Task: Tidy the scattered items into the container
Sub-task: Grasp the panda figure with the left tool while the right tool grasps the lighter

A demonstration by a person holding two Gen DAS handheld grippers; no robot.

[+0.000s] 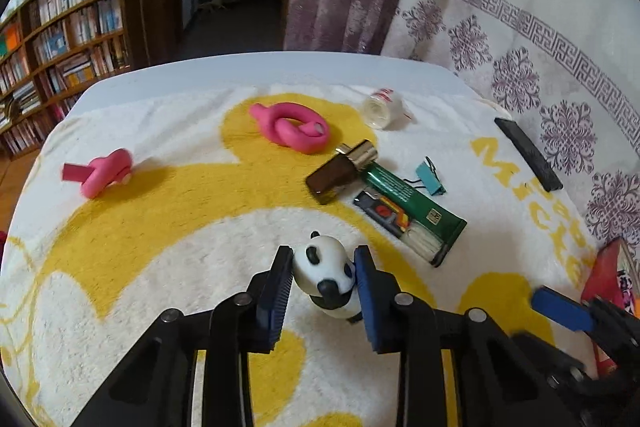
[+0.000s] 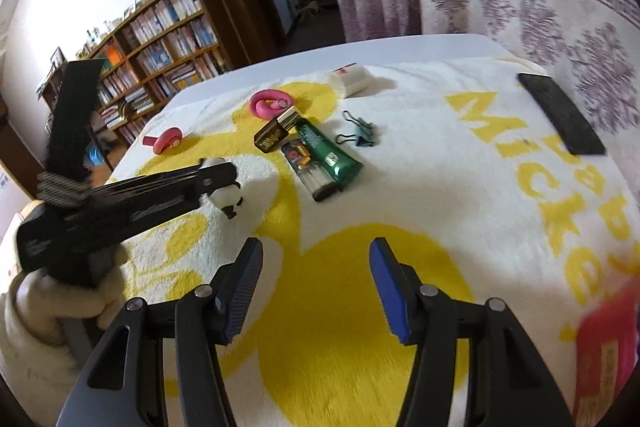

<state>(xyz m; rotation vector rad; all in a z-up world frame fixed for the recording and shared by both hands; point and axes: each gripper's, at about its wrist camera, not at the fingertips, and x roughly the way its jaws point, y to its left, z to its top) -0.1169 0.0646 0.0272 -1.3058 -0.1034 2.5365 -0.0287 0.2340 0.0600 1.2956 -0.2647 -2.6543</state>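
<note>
The left gripper (image 1: 323, 277) is clamped on the small black-and-white panda figurine (image 1: 326, 273), just above the yellow-and-white fleece towel (image 1: 160, 227). Its rounded, glossy head could squirt out if the grip loosens. The right gripper (image 2: 316, 281) hangs apart and empty, near the red container (image 2: 608, 343).

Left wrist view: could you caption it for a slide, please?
Left gripper clamps panda figurine on yellow-and-white towel.
</note>
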